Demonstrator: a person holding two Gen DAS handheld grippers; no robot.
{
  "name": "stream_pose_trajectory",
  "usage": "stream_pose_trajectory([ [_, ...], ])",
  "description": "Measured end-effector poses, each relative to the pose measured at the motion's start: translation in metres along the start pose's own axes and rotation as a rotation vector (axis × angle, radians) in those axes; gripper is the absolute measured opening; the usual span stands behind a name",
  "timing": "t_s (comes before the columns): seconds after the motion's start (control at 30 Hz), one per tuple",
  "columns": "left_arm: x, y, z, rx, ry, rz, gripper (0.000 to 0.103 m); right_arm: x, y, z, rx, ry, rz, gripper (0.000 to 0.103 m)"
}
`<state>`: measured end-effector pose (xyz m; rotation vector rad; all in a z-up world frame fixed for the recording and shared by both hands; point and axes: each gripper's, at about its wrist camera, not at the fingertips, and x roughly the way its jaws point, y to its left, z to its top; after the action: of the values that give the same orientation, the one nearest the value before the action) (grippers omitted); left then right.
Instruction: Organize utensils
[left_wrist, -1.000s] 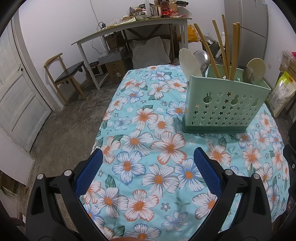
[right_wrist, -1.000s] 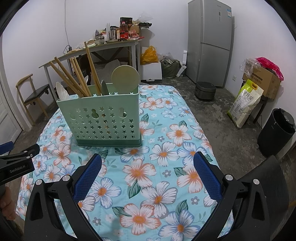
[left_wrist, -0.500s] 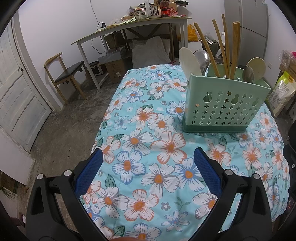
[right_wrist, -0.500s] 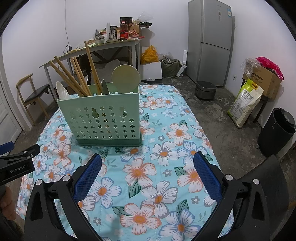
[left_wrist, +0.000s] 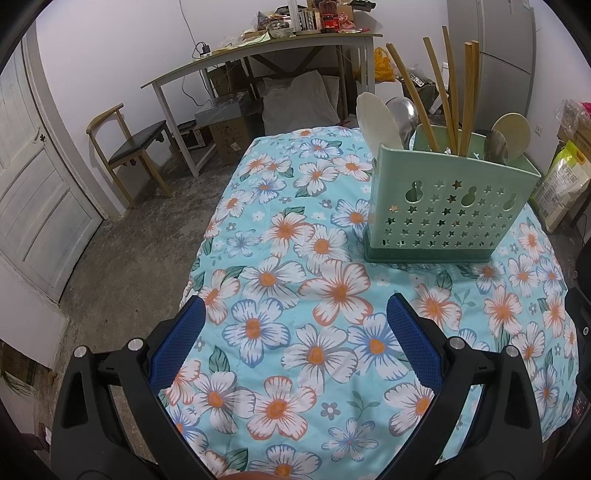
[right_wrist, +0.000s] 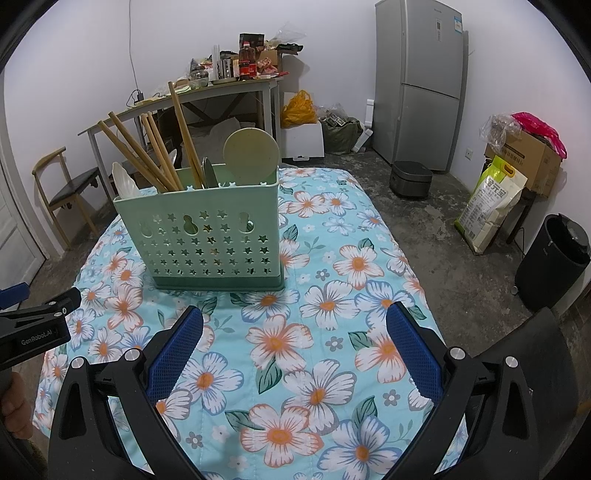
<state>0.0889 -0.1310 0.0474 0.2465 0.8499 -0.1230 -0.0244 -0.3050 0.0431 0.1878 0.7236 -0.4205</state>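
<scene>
A pale green perforated utensil holder (left_wrist: 447, 218) (right_wrist: 210, 236) stands upright on the floral tablecloth (left_wrist: 295, 295) (right_wrist: 332, 295). In it stand several wooden chopsticks (left_wrist: 448, 88) (right_wrist: 155, 151), a white spoon (left_wrist: 376, 122) (right_wrist: 123, 181), a beige spoon (left_wrist: 511, 131) (right_wrist: 251, 151) and a metal spoon (left_wrist: 495, 146) (right_wrist: 208, 173). My left gripper (left_wrist: 295, 343) is open and empty, low over the cloth, in front and left of the holder. My right gripper (right_wrist: 295, 347) is open and empty in front of the holder. The left gripper's side shows at the left edge of the right wrist view (right_wrist: 33, 325).
A wooden chair (left_wrist: 125, 147) and a white door (left_wrist: 33, 192) are left of the table. A cluttered desk (right_wrist: 207, 88) stands behind it. A fridge (right_wrist: 421, 81), a rice cooker (right_wrist: 412, 179), a sack (right_wrist: 491, 203) and a black bin (right_wrist: 554, 258) are on the right.
</scene>
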Motion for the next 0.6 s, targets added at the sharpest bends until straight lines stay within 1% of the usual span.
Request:
stream_pose_trajectory([
  [0.6,-0.0002,-0.0018,-0.0009,0.0,0.004,-0.004,0.095,0.0001,-0.0003,0.0001,0.001,0.001,0.002,0.097],
])
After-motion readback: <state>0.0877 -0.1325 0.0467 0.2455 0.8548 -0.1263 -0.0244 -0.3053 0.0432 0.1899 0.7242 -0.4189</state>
